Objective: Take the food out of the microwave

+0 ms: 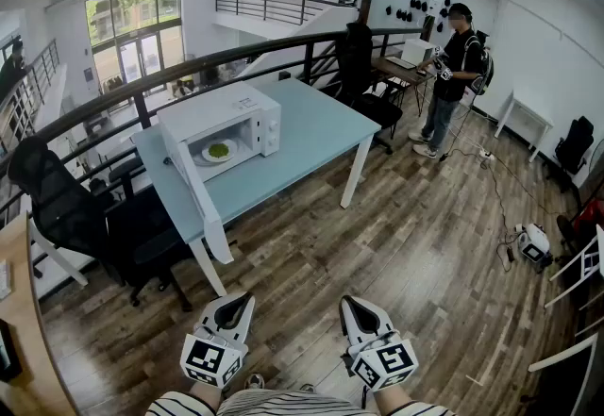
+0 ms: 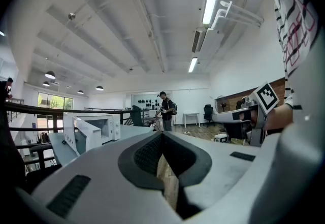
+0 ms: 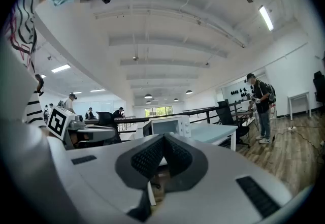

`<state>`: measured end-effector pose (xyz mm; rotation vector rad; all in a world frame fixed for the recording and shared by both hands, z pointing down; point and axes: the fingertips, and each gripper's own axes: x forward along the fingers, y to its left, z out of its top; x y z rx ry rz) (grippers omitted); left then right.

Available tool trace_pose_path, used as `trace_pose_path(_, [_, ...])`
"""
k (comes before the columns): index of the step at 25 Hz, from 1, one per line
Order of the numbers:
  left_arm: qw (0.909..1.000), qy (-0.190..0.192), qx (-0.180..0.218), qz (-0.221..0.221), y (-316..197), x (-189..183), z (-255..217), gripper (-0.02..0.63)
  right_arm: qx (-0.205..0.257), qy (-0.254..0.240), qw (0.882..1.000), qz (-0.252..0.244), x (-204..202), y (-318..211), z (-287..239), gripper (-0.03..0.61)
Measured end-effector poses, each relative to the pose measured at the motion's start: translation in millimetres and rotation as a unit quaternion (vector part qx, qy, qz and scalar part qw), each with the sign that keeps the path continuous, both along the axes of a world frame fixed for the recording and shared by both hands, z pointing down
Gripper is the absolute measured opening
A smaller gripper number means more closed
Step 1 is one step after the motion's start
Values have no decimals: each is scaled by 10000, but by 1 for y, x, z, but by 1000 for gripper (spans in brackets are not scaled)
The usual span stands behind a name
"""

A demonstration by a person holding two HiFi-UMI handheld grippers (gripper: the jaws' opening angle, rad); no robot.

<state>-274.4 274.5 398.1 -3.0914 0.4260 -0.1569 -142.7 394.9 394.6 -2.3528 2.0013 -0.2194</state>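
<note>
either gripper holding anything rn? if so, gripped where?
Nothing. The left gripper and the right gripper are both shut with empty jaws, well short of the table; the plate of food sits inside the open microwave.

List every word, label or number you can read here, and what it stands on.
None can be read.
Microwave: a small label on its top, too small to read.
Left gripper and right gripper cubes: square marker patterns only, no words.
</note>
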Motion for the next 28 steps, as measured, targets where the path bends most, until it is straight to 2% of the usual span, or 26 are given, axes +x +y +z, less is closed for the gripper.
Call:
trace_pose_path(4, [9997,-9,56,-235,13,21,10,21,48,66,9995,-290,14,2,4,26])
trace_pose_path(8, [9989,127,-154,-414,27,36,19,23,107,30,9979,-642,22,5,6,29])
trace_pose_path(13, [9993,94,-268,-246,44,58,27,26,135,-128,9969,-760,38,2,15,34])
trace_pose_path(14, [9993,82,-307,-195,45,62,28,43,135,-173,9967,-781,41,-1,16,40])
trace_pose_path(15, [9992,69,-363,-162,43,66,29,125,128,-227,9964,-805,42,-6,17,65])
trace_pose_path(16, [9990,54,-424,-143,40,70,31,223,114,-280,9961,-832,44,-11,18,141])
trace_pose_path(17, [9988,37,-472,-127,37,74,32,233,96,-323,9957,-862,46,-17,20,186])
trace_pose_path(24, [9978,-66,-655,22,0,101,48,233,27,-534,9950,-841,68,-72,31,186])
trace_pose_path(28, [9970,-77,-747,163,-33,132,52,233,-36,-592,9952,-773,91,-110,33,186])
